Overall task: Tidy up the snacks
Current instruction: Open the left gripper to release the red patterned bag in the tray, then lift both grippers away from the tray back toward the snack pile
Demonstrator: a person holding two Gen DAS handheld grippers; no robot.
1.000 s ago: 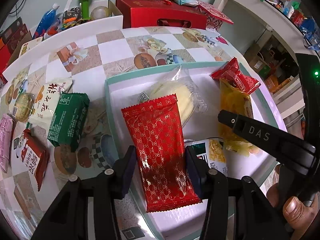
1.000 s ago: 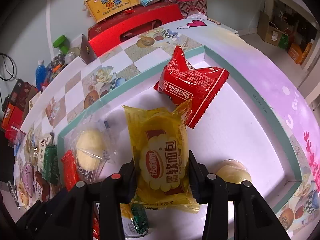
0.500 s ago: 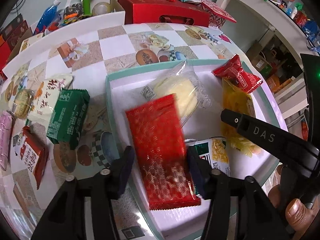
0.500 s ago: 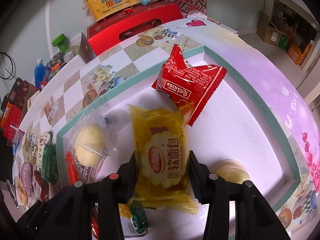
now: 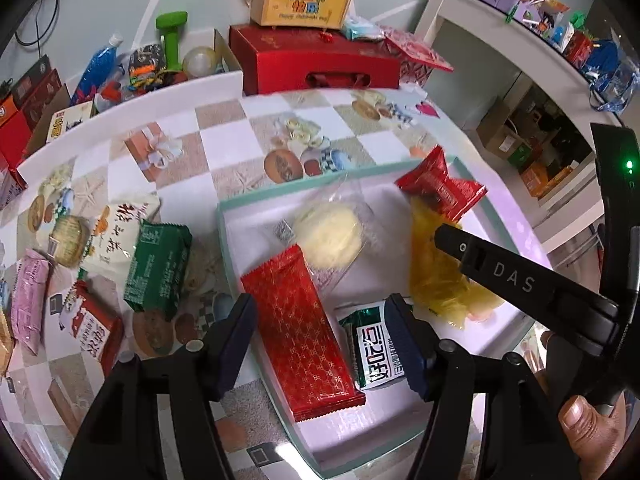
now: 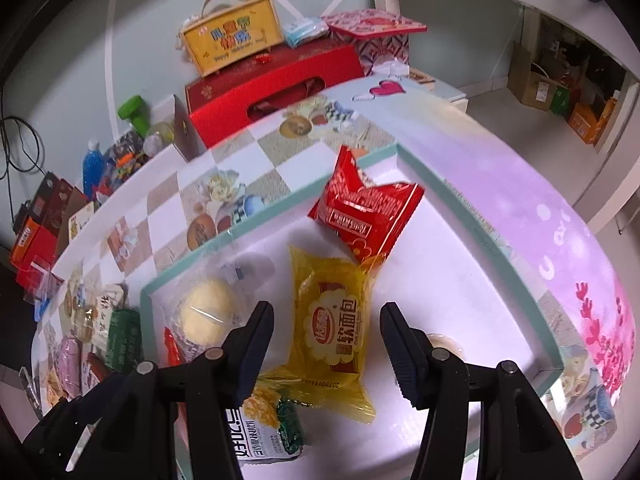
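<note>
Inside the teal-rimmed tray (image 5: 224,240), both grippers opening, empty: left gripper (image 5: 322,340) over red patterned packet (image 5: 300,328), right gripper (image 6: 326,344) over yellow bread packet (image 6: 332,320); overlapping packets may slide.

A long red foil packet with gold lattice print (image 5: 302,330) lies flat in the shallow white tray with a mint-green rim (image 5: 221,236), its length running from 11 to 5 o'clock. At its 3 o'clock lies a green-and-white snack pouch (image 5: 374,350). A yellow soft-bread packet (image 6: 332,320) lies flat mid-tray, a crinkled red packet (image 6: 364,210) overlapping its 1 o'clock corner, and a clear-wrapped pale yellow cake (image 6: 208,312) at its 9 o'clock.
</note>
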